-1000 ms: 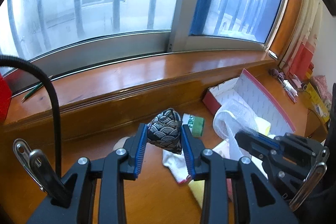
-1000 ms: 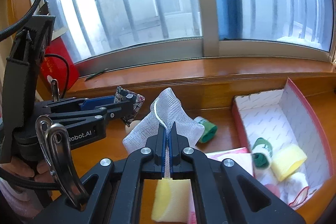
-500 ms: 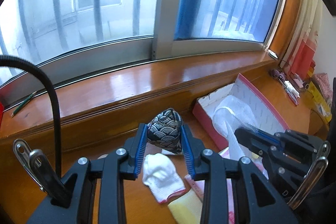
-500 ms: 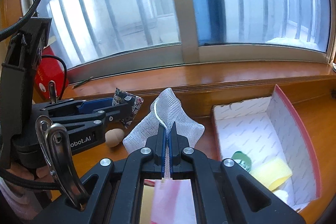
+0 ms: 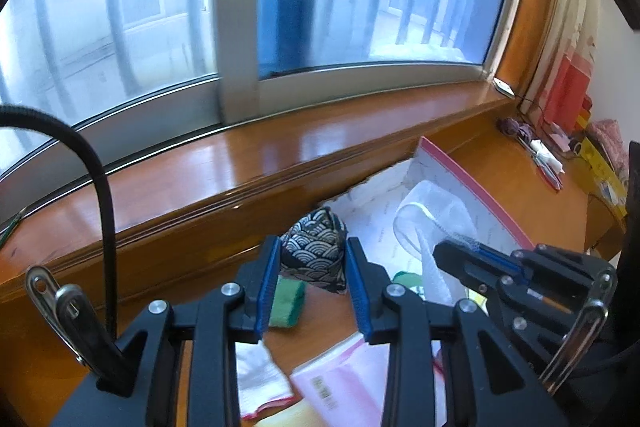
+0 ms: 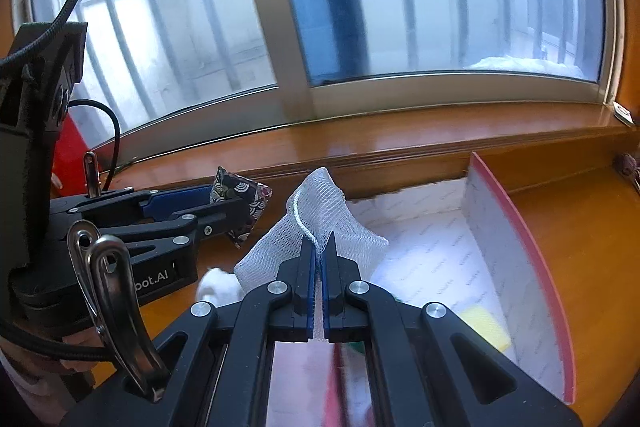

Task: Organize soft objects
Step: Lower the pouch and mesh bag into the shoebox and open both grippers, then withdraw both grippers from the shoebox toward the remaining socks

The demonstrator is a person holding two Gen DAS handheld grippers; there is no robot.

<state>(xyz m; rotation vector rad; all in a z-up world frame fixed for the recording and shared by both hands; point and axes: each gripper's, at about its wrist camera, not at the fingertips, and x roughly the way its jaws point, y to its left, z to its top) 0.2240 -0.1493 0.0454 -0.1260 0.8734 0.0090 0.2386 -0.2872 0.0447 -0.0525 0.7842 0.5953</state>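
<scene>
The left tongs [image 5: 312, 267] are clamped on a small wave-patterned pouch [image 5: 314, 247], its cloth pinched between the blue pads, while the right tongs [image 6: 319, 259] are clenched tight on a white mesh bag [image 6: 316, 227] that stands up above the fingertips. Both soft things hang in the air over the near edge of the white box with the pink rim [image 6: 520, 251], which sits on the worktop [image 5: 532, 183] under the windowsill; a yellow sponge [image 6: 486, 327] already lies inside it. The likely trouble is a release made too early: the pouch looks to sit above the box's near wall, so it could land on the worktop beside the green sponge [image 5: 286, 303] and white cloth [image 5: 258, 375] instead of inside. The mesh is so light and loose that it may cling to the pads or drape over the rim. The two tongs are also close together, side by side, and could knock one another. Both point forward and steeply downward toward the box, the left one to the left of the right.
</scene>
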